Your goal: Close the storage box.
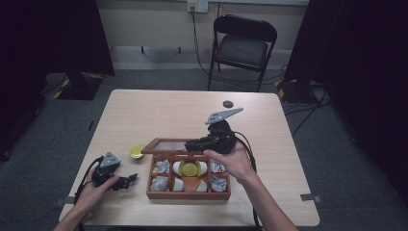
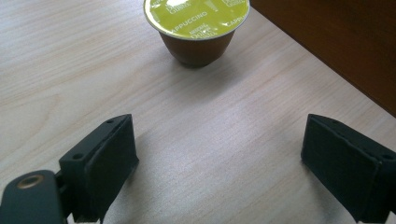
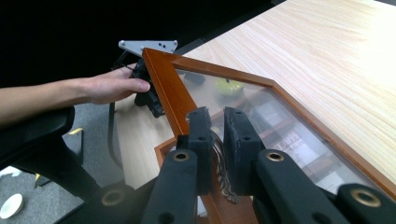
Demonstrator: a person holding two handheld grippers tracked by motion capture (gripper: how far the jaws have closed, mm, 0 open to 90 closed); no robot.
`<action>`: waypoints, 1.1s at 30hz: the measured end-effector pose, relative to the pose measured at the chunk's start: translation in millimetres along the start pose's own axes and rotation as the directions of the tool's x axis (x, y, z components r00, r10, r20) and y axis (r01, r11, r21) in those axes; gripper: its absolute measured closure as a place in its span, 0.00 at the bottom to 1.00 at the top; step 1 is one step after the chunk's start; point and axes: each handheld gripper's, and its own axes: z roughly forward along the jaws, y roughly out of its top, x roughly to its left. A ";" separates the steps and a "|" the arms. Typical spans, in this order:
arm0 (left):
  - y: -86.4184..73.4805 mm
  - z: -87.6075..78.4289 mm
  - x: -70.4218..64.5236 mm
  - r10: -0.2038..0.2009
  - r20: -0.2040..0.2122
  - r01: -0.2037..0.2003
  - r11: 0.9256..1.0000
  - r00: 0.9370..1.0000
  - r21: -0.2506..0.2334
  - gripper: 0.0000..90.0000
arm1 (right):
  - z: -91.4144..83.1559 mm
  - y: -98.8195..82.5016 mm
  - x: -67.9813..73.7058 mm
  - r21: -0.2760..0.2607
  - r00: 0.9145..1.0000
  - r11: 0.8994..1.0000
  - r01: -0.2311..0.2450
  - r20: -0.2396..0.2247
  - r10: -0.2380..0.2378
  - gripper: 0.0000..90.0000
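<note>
The right gripper (image 3: 215,140) pinches the metal latch on the glass lid (image 1: 166,145) of the wooden box (image 1: 188,194), which sits toward the table's (image 1: 159,108) near edge, lid raised. The left gripper (image 2: 219,161), jaws wide, rests near the front-left corner facing a cappuccino capsule (image 2: 197,24) (green foil top) just beside the box.

On the green foil lid of the coffee capsule (image 2: 196,18) in front of your left tongs you can read "CAPPUCCINO", and below it part of a brand line that looks like "Dolce". The smaller print along the lid's rim is too cut off to read.
</note>
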 end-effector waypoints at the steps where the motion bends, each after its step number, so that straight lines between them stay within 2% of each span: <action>1: 0.0 0.0 0.0 0.001 -0.001 -0.001 1.000 1.000 0.000 0.11 | 0.2 -0.5 0.9 0.004 1.000 1.000 0.004 0.002 -0.004 0.91; 8: 0.0 0.0 0.1 0.001 -0.001 -0.001 1.000 1.000 0.000 0.11 | 2.1 -5.4 4.9 0.024 1.000 0.999 0.029 0.003 -0.030 0.91; 12: 0.1 0.0 0.1 0.001 -0.001 -0.001 1.000 1.000 0.000 0.11 | 3.1 -9.5 6.4 0.022 1.000 1.000 0.022 0.001 -0.022 0.91; 19: 0.8 1.2 0.1 -0.001 0.001 0.001 1.000 1.000 0.002 0.09 | 5.9 -15.9 11.0 0.040 0.999 0.998 0.045 0.004 -0.045 0.91; 26: 0.8 1.2 0.1 -0.001 0.000 0.001 1.000 1.000 0.002 0.09 | 7.9 -22.7 12.5 0.040 0.999 0.998 0.043 -0.005 -0.042 0.91; 33: 0.6 0.8 0.1 0.000 0.001 0.000 1.000 1.000 0.003 0.09 | 9.0 -24.0 15.4 0.046 0.999 0.998 0.052 0.009 -0.053 0.91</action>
